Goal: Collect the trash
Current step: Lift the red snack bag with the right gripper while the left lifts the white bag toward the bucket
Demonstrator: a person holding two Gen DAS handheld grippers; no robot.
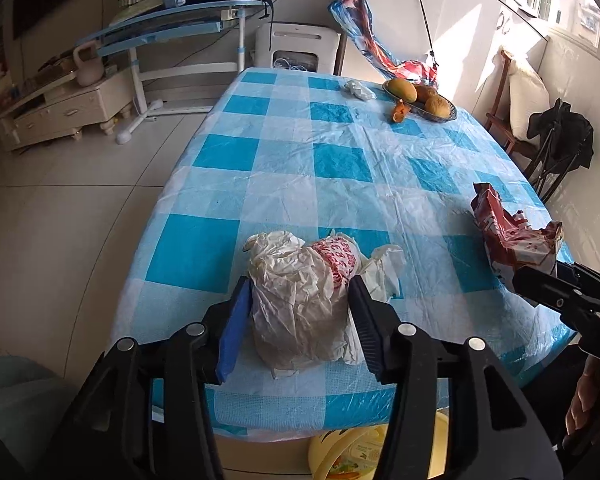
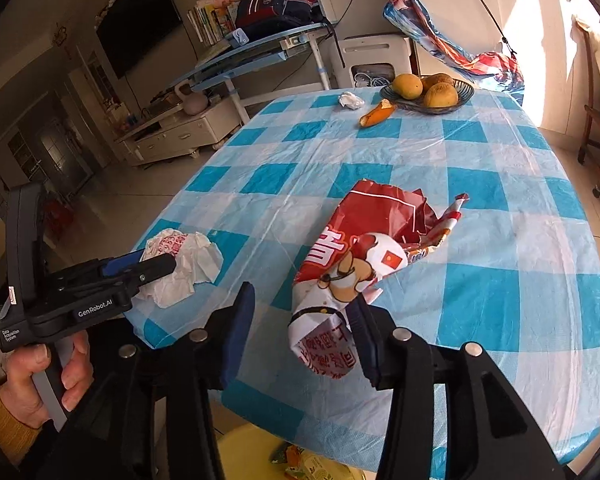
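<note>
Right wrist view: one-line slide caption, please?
Right gripper open around red snack wrapper on checked tablecloth; left gripper at crumpled white bag.

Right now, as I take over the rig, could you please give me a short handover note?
Left gripper: jaws around the crumpled white bag at the table's near edge, touching its sides; whether it grips firmly is unclear.
Right gripper: open, with the red snack bag against its right jaw only, not clamped.
Still on the cloth at the far end: a white wad and a peel beside the fruit bowl.
A yellow bin sits below the table edge.
Left: bin all four pieces.
</note>
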